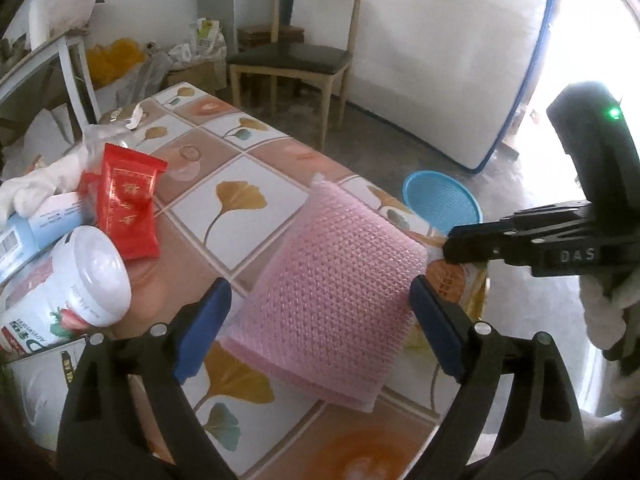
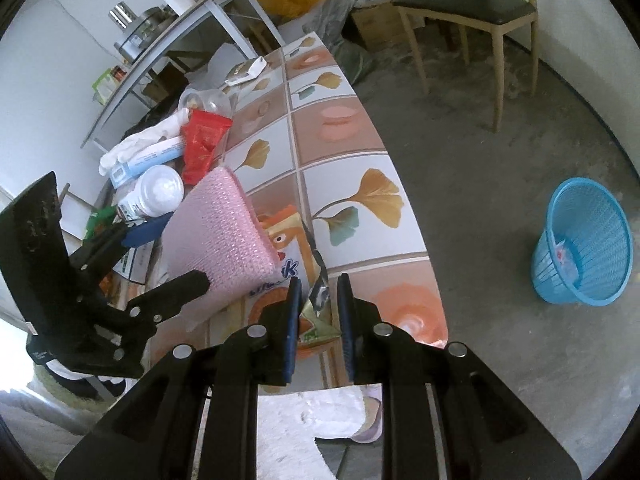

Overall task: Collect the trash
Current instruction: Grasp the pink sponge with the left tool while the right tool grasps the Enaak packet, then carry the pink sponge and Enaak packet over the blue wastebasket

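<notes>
Left claw (image 1: 320,304) gapes around the pink bubble-wrap pouch (image 1: 336,276) — right claw (image 2: 318,308) pinches a crumpled, torn wrapper (image 2: 318,296).

Bubble wrap (image 1: 336,288): pale pink, dotted bubble texture. Tablecloth (image 1: 224,168): white and peach-brown squares, golden ginkgo leaves with teal accents, orange blooms. Snack packet (image 1: 128,208) at left: red, gold lettering. Cup (image 1: 80,292) near left: white, strawberry print. Waste basket (image 2: 584,240) on grey floor, right: sky blue mesh. Gripper pads (image 1: 204,328): dark blue on black fingers. Far chair (image 1: 292,52): light wood, dark seat.
</notes>
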Demonstrator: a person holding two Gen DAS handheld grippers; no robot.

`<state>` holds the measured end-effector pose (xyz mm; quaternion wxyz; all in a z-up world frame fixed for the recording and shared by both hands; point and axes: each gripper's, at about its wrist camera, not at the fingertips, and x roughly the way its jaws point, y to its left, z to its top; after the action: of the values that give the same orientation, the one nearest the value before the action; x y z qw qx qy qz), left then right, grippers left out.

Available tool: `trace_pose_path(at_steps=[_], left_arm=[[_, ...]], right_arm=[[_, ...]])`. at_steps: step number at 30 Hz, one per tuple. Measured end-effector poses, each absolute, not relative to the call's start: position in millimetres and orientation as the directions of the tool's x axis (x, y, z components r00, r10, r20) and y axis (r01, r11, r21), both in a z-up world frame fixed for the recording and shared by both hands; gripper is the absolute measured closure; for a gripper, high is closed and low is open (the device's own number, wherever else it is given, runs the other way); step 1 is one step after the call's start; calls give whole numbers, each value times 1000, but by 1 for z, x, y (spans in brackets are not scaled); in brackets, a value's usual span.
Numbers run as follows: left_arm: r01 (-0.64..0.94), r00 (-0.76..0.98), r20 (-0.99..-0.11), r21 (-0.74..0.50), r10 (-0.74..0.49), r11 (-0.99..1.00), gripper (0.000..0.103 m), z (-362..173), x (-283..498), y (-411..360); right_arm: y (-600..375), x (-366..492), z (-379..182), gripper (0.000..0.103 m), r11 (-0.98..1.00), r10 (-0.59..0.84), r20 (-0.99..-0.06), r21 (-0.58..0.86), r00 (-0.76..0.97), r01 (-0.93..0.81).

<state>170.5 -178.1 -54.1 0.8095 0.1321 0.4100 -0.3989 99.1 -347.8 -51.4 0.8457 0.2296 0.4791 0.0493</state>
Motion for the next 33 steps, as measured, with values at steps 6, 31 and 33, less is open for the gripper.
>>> trace_pose_path(at_steps=[6,31,33], left_arm=[[776,301,-780,-134,-548,616,17,-58,169,-180],[707,297,-783,-205,-547,677,28,-64,179,-172],[702,306,-774,-209,-554,681,28,-60,179,-169]], right_arm=[[-351,108,-49,85,888,303,-779,439,549,134],[-354,108,-52,85,888,261,-784,423,563,177],[-356,106,-51,85,889,252,-786,418,564,186]])
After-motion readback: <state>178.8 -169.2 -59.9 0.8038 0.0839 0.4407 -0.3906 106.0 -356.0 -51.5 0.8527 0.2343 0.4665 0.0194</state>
